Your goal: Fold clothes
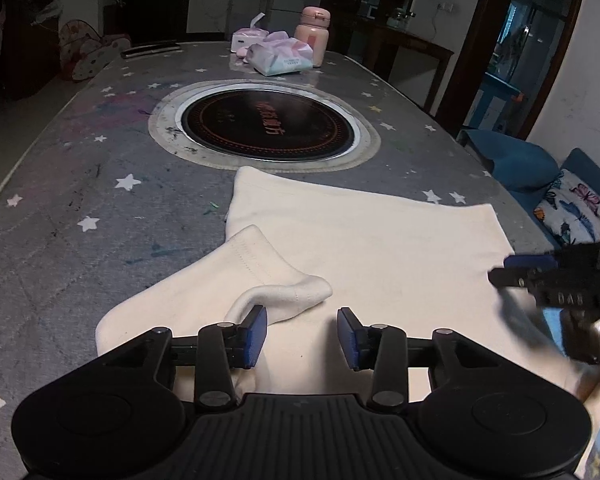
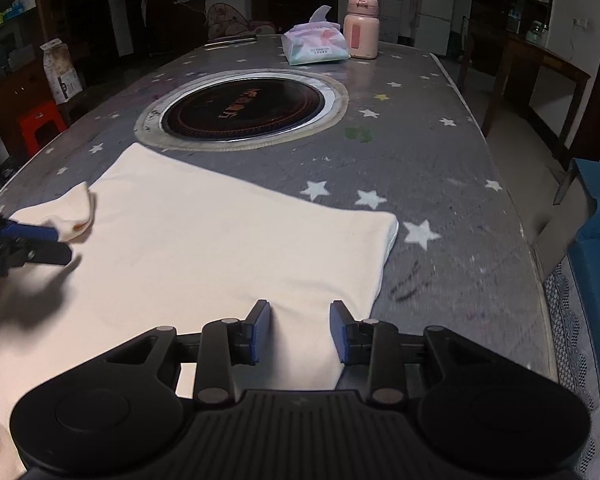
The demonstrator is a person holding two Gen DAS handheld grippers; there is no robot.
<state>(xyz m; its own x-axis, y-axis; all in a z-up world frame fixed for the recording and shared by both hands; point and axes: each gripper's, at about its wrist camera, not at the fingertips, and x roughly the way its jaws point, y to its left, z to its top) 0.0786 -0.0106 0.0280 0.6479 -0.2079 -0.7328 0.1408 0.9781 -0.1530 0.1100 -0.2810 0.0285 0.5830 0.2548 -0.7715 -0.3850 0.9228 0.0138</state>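
Observation:
A cream-white garment (image 1: pixel 360 248) lies flat on the grey star-patterned table (image 1: pixel 80 160), with one sleeve (image 1: pixel 276 276) folded inward on its left side. My left gripper (image 1: pixel 302 336) is open just above the garment, its left pad by the sleeve cuff. The garment (image 2: pixel 204 240) also fills the right wrist view. My right gripper (image 2: pixel 299 330) is open over the garment's near right edge. Each gripper shows in the other's view: the right one (image 1: pixel 540 276) at the right, the left one (image 2: pixel 32 244) at the left, near the sleeve (image 2: pixel 76 216).
A round black induction hob (image 1: pixel 268 124) is set into the table's middle. A tissue pack (image 1: pixel 282 56), a pink bottle (image 1: pixel 314 34) and a white box (image 1: pixel 248 38) stand at the far end. A blue seat with a butterfly cushion (image 1: pixel 580 208) is at the right.

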